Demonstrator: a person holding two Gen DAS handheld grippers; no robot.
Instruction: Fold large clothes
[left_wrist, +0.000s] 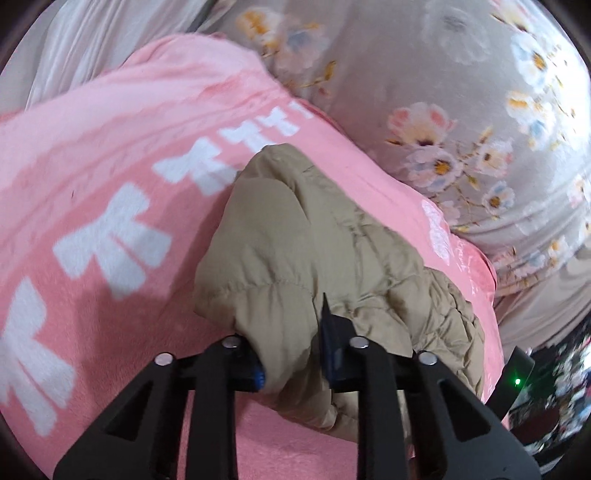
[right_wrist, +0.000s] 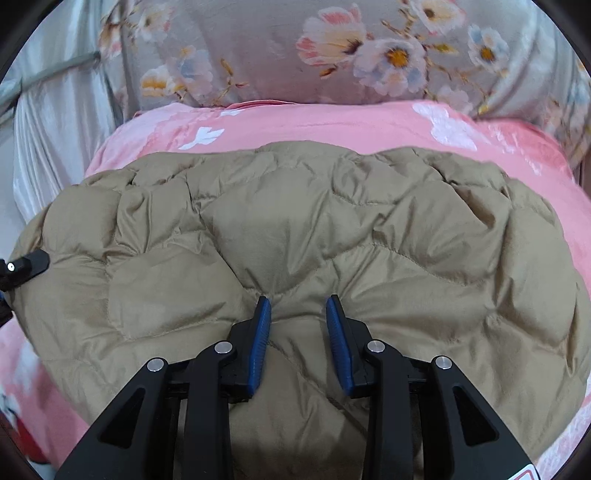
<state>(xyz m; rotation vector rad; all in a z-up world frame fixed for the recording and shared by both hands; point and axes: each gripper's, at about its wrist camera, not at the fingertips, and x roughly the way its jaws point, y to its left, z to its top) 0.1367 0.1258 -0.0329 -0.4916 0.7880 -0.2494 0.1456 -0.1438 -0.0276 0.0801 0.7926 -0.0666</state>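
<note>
A tan quilted puffer jacket (right_wrist: 295, 229) lies spread on a pink blanket (right_wrist: 332, 122) with white bows. In the left wrist view a bunched part of the jacket (left_wrist: 295, 236) sits between the fingers of my left gripper (left_wrist: 291, 328), which is shut on it; the fabric hides the left fingertip. My right gripper (right_wrist: 298, 306) is open, its blue pads (right_wrist: 260, 339) resting on the jacket's near edge with puffy fabric between them. The left gripper shows at the jacket's left edge in the right wrist view (right_wrist: 22, 266).
A grey floral quilt (right_wrist: 332, 48) is bunched behind the pink blanket (left_wrist: 92, 184) and also shows in the left wrist view (left_wrist: 443, 92). Pale silky fabric (right_wrist: 48, 122) hangs at the left. Dark clutter (left_wrist: 554, 387) lies beyond the bed's right edge.
</note>
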